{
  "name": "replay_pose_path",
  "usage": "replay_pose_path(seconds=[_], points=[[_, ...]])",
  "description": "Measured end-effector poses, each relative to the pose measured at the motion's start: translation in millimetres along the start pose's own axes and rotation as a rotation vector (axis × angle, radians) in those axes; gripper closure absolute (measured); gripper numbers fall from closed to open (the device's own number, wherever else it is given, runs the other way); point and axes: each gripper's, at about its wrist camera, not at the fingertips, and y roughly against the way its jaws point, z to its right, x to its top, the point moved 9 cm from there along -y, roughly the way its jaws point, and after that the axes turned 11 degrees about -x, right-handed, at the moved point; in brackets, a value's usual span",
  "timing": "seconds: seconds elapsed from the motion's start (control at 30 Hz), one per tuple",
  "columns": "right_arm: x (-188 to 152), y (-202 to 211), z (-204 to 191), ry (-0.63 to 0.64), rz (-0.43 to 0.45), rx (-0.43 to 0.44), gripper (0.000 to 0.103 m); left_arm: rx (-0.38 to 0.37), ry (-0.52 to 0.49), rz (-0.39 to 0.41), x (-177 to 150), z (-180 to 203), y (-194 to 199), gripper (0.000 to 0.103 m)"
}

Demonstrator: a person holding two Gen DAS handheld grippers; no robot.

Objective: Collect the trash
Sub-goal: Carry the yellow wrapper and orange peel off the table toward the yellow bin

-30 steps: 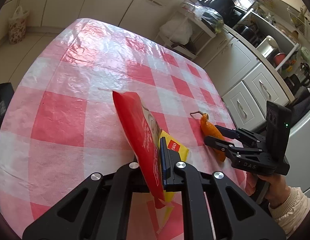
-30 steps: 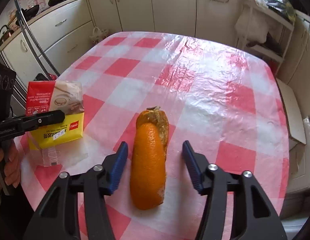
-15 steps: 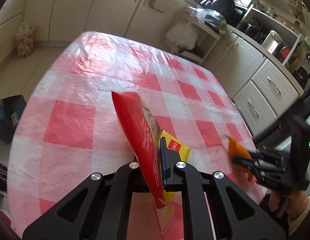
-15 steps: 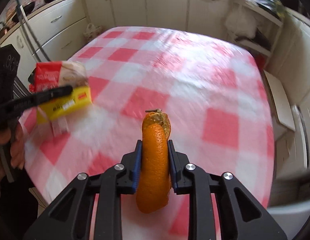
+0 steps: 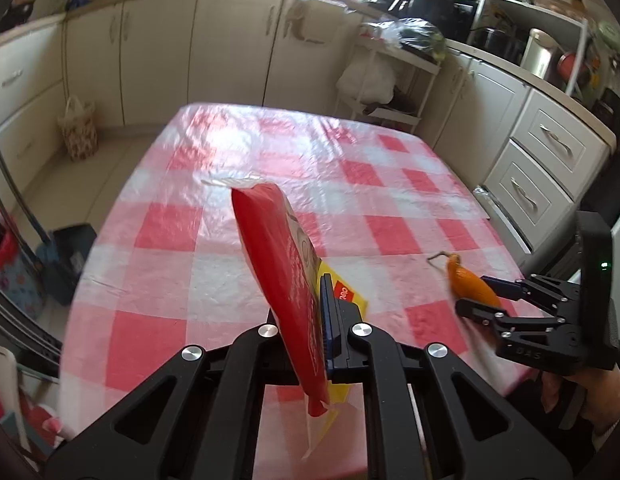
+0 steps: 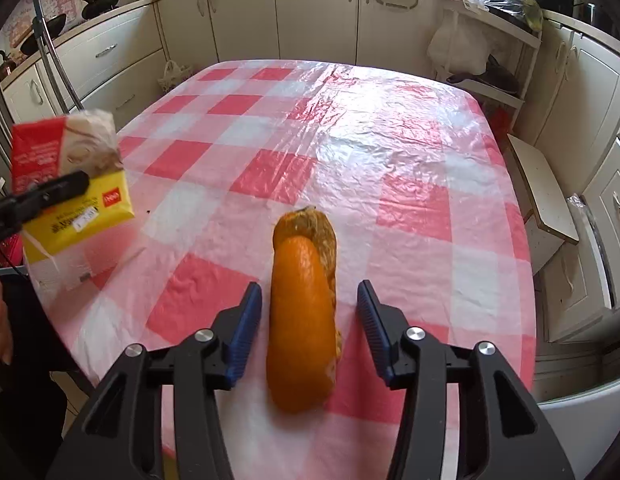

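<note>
One long curled orange peel point(image 6: 304, 312) lay on the pink checked bench point(image 6: 390, 152), pointing to 12 o'clock, right between the wide-apart jaws of the right gripper point(image 6: 308, 328), which had just been opening. The left gripper point(image 5: 325, 332), at 9 o'clock, squeezed a red and yellow packet point(image 5: 282, 276).

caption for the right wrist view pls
Right claw open around an orange peel on the checked tablecloth; left claw holds a wrapper.

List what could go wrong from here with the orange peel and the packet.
The right gripper has just been opening; its fingers stand clear of the orange peel, which could drop. The left gripper pinches the red-and-yellow packet by one end, so it may slip.
</note>
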Motion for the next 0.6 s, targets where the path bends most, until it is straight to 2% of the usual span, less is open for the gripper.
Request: replay_pose_path(seconds=[0.07, 0.13, 0.17, 0.2, 0.3, 0.6], points=[[-4.1, 3.2, 2.5, 0.005, 0.009, -0.004, 0.054, 0.001, -0.024, 0.003, 2.5, 8.9, 7.1, 0.095], [-5.5, 4.9, 4.1, 0.009, 0.016, -0.004, 0.061, -0.004, -0.035, 0.003, 3.0, 15.2, 10.6, 0.095], [-5.5, 5.7, 5.3, 0.007, 0.018, 0.004, 0.071, -0.01, -0.034, 0.001, 3.4, 17.4, 11.0, 0.095], [-5.5, 6.5, 5.7, 0.003, 0.017, 0.007, 0.075, -0.014, -0.028, 0.001, 3.2, 18.3, 11.3, 0.095], [-6.1, 9.1, 7.5, -0.016, 0.021, 0.023, 0.077, -0.024, -0.013, -0.006, 1.8, 20.4, 8.2, 0.095], [-5.6, 6.1, 5.6, -0.006, 0.032, 0.008, 0.075, -0.011, 0.019, -0.066, -10.6, 9.8, -14.0, 0.095]])
